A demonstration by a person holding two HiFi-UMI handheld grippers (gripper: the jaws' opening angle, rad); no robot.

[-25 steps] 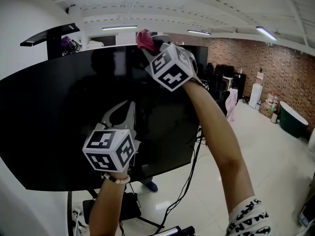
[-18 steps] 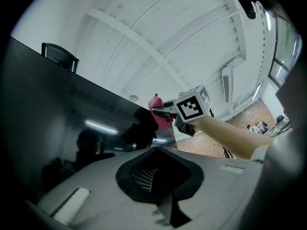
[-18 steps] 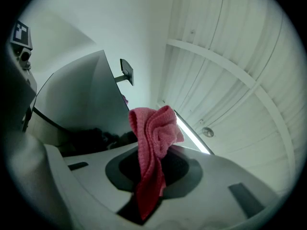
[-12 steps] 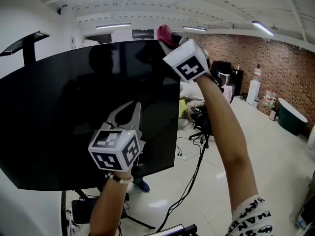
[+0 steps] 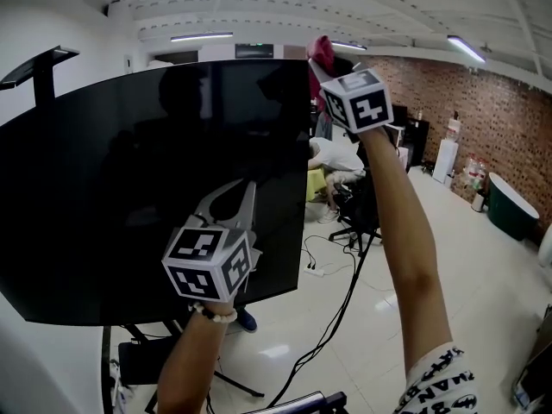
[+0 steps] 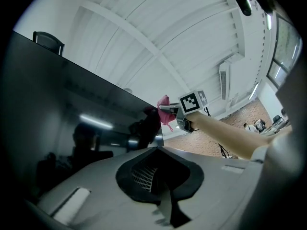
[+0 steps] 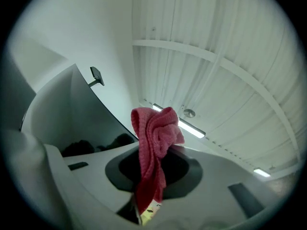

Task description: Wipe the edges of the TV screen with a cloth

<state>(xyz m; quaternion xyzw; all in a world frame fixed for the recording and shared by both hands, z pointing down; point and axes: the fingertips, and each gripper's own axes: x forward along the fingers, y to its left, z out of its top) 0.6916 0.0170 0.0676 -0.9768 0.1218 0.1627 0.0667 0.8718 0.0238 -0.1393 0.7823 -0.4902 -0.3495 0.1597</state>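
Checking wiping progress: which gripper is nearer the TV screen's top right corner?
Right. The right gripper, shut on the pink cloth, is at that corner of the TV screen. The left gripper is low down, in front of the screen's lower part.

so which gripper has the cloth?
The right gripper, up at the top right corner of the TV, shut on the pink cloth. The left gripper, lower down, holds nothing.

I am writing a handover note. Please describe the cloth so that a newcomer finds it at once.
Find the big black TV screen. At its top right corner the raised right gripper pinches the cloth. It is the only pink, crumpled thing there.
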